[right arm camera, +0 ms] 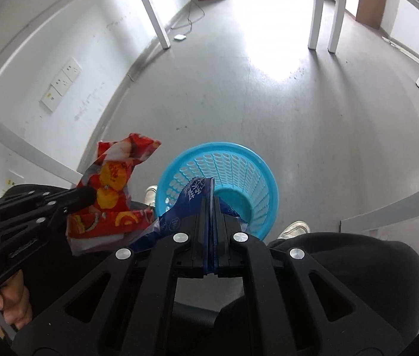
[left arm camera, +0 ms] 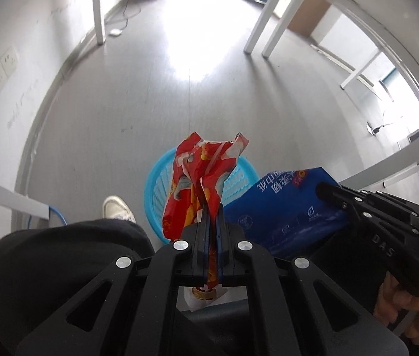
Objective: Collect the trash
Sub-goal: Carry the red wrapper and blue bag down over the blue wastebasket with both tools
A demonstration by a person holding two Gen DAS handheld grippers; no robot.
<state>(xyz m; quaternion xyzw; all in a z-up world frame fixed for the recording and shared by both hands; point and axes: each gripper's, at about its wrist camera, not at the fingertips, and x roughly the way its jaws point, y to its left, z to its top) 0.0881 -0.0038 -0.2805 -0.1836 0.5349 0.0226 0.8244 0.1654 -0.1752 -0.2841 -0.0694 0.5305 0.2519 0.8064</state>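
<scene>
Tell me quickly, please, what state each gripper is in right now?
Left gripper: shut on the red wrapper.
Right gripper: shut on the blue wrapper.

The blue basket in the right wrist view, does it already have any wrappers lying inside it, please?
No, the blue basket shows a bare bottom, and the blue wrapper is clamped in the right gripper above it.

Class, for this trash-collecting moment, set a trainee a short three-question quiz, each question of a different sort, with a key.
1. True or false: the left gripper is shut on the red wrapper.
2. Which does the right gripper hold? A) blue wrapper B) a shoe C) a cable
3. Fill in: the blue basket stands on the ____.

Key: 1 true; 2 A; 3 floor.
</scene>
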